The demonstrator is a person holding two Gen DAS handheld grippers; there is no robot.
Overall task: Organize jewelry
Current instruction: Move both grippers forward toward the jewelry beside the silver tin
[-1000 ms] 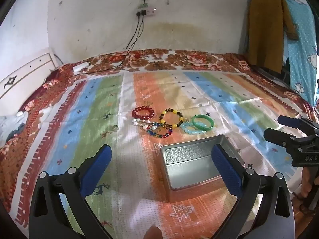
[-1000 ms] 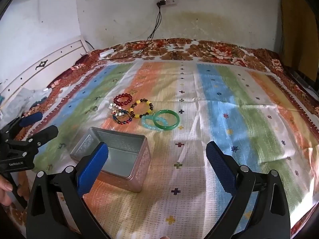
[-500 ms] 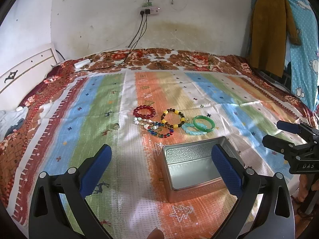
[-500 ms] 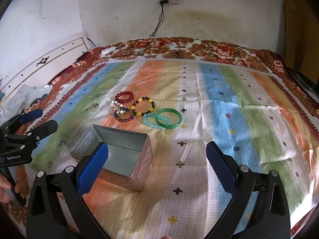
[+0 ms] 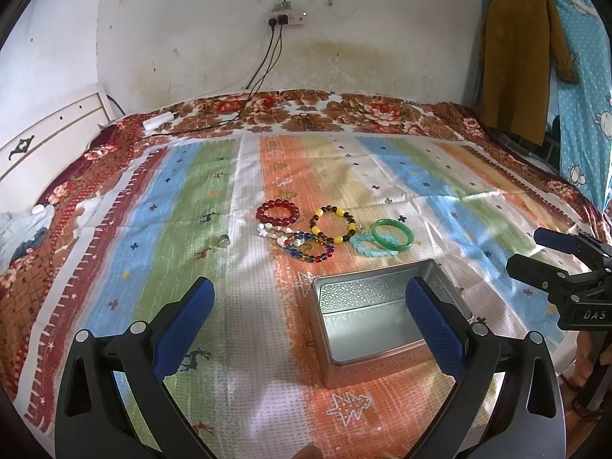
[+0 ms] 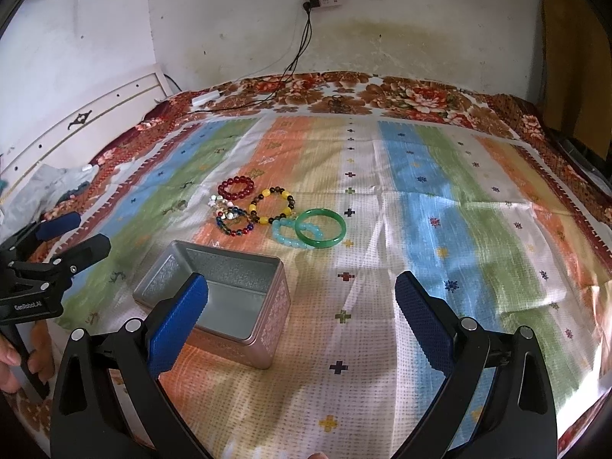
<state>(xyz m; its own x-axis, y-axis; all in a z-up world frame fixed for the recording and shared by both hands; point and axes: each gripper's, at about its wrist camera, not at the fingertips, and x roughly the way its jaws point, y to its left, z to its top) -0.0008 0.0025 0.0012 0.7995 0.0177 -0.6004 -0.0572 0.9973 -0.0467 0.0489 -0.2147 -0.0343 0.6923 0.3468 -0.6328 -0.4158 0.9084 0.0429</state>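
Note:
Several bracelets lie together on the striped bed cover: a red bead bracelet (image 5: 277, 211) (image 6: 236, 187), a yellow and dark bead bracelet (image 5: 333, 224) (image 6: 272, 206), a multicolour bead bracelet (image 5: 310, 248) (image 6: 234, 222), a pale blue bead bracelet (image 5: 368, 247) (image 6: 287, 232) and a green bangle (image 5: 392, 233) (image 6: 321, 228). An open, empty metal tin (image 5: 386, 315) (image 6: 220, 290) stands in front of them. My left gripper (image 5: 308, 315) is open and empty, above the cover near the tin. My right gripper (image 6: 302, 311) is open and empty, to the right of the tin.
A small ring (image 5: 223, 241) lies left of the bracelets. A white charger and cables (image 5: 157, 119) lie at the far edge below a wall socket (image 5: 285, 19). Clothes (image 5: 512, 57) hang at the right. A headboard (image 5: 46, 134) stands at the left.
Both views have tilted up slightly, showing more wall. The grippers stay open; the bracelets and tin have not moved.

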